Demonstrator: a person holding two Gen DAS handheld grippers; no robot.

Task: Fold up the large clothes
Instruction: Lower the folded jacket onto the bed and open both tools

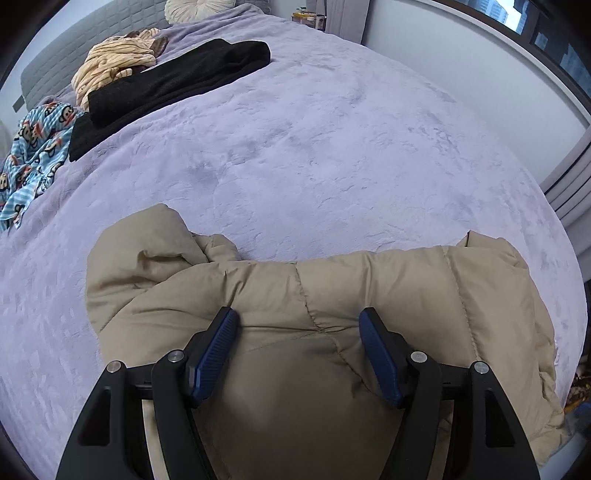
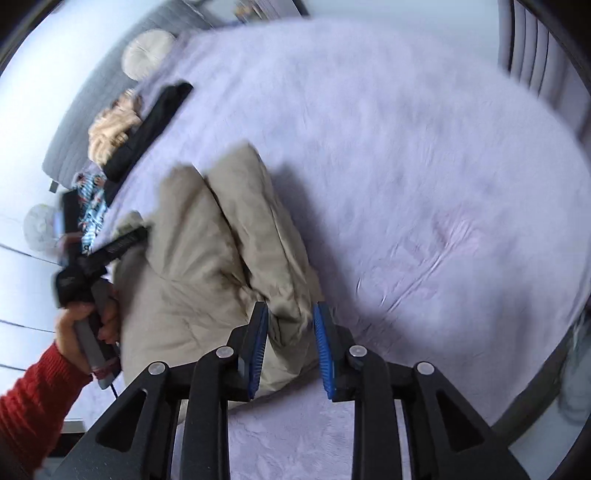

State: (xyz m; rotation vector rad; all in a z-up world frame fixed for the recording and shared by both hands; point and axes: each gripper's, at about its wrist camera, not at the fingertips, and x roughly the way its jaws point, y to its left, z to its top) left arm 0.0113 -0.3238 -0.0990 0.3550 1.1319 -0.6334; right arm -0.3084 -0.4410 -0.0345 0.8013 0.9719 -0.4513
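A beige puffer jacket [image 1: 369, 280] lies bunched on the lilac bed cover [image 1: 332, 147] near the bed's front edge. My left gripper [image 1: 300, 314] points down onto it with its jaws wide apart. A bulge of the jacket sits between the blue pads [image 1: 218, 354], whose inner faces show uncovered. In the right wrist view the jacket [image 2: 207, 251] stretches away to the upper left. My right gripper [image 2: 290, 308] is at its near corner, jaws narrowly apart with a crumpled fold between them. A hand [image 2: 85, 325] in a red sleeve holds the left gripper [image 2: 122, 243] at the jacket's left edge.
A folded black garment [image 1: 173, 81] lies at the back left of the bed. Beside it are a tan striped garment [image 1: 110, 62] and a blue monkey-print cloth [image 1: 33, 155]. A round cushion [image 1: 199, 9] sits by the grey headboard [image 1: 44, 62]. A wall and window frame [image 1: 498, 55] run along the right.
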